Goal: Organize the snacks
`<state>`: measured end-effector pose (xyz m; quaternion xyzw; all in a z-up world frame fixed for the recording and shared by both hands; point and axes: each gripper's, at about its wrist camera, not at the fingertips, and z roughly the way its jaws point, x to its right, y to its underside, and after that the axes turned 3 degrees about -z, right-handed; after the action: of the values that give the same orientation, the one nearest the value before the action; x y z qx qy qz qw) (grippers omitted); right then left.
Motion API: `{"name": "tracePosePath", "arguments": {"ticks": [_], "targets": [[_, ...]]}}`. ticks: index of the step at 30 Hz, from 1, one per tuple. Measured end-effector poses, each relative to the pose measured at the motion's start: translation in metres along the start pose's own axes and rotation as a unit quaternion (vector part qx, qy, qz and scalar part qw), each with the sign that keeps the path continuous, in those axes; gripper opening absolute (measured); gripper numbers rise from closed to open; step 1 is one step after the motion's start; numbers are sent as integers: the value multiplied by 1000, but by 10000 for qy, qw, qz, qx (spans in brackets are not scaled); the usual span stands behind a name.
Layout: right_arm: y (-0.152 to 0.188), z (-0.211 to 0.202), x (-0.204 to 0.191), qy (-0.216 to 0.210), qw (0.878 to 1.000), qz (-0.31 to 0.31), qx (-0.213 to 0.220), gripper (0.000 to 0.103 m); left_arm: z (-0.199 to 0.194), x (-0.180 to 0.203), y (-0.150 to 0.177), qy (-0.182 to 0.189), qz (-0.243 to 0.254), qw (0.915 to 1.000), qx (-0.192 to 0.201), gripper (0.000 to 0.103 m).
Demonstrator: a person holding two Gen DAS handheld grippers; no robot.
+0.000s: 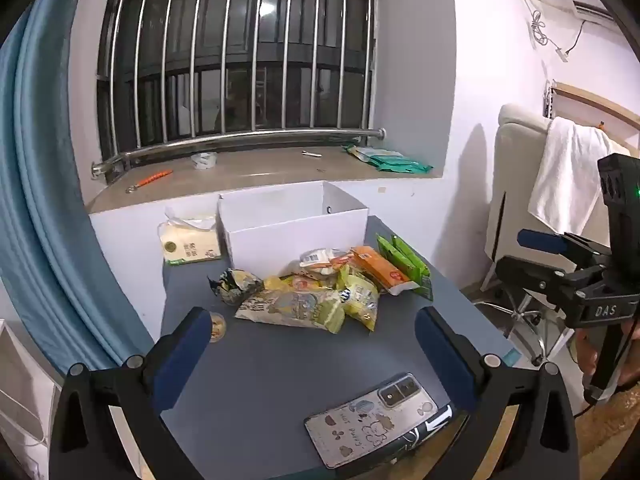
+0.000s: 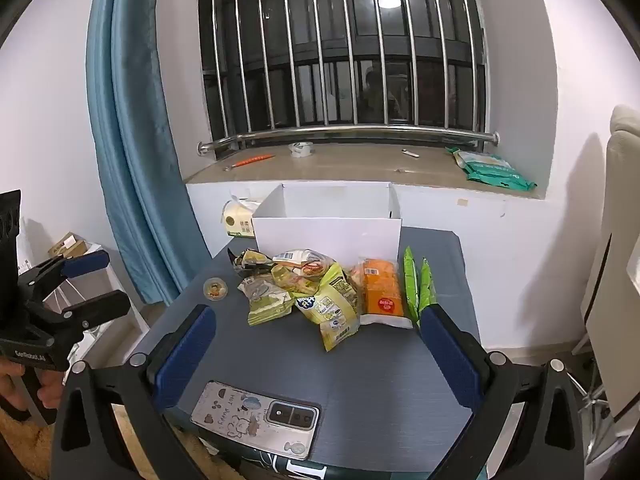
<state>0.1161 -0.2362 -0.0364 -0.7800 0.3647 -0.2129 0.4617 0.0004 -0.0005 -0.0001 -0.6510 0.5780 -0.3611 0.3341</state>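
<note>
Both claws — the left gripper (image 1: 314, 332) and the right gripper (image 2: 318, 334) — are hanging with jaws wide apart and holding nothing over the near part of the grey table (image 2: 360, 380), while the snack packets (image 2: 320, 292) are lying heaped just in front of the open white box (image 2: 328, 236) at the far edge.

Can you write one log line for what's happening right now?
left gripper: open, empty | right gripper: open, empty | snacks: piled before white box
</note>
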Motion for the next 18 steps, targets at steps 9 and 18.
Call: {"name": "tracePosePath", "arguments": {"ticks": [9,18], "targets": [[1,-1,0,18,10000,-57,25,103,-3,-5,-5,-34,-107,9999,91,103],[2,1,3,44,10000,-9,-30,103,-6,-4,-3,-11,-117,9999,81,103]]}}
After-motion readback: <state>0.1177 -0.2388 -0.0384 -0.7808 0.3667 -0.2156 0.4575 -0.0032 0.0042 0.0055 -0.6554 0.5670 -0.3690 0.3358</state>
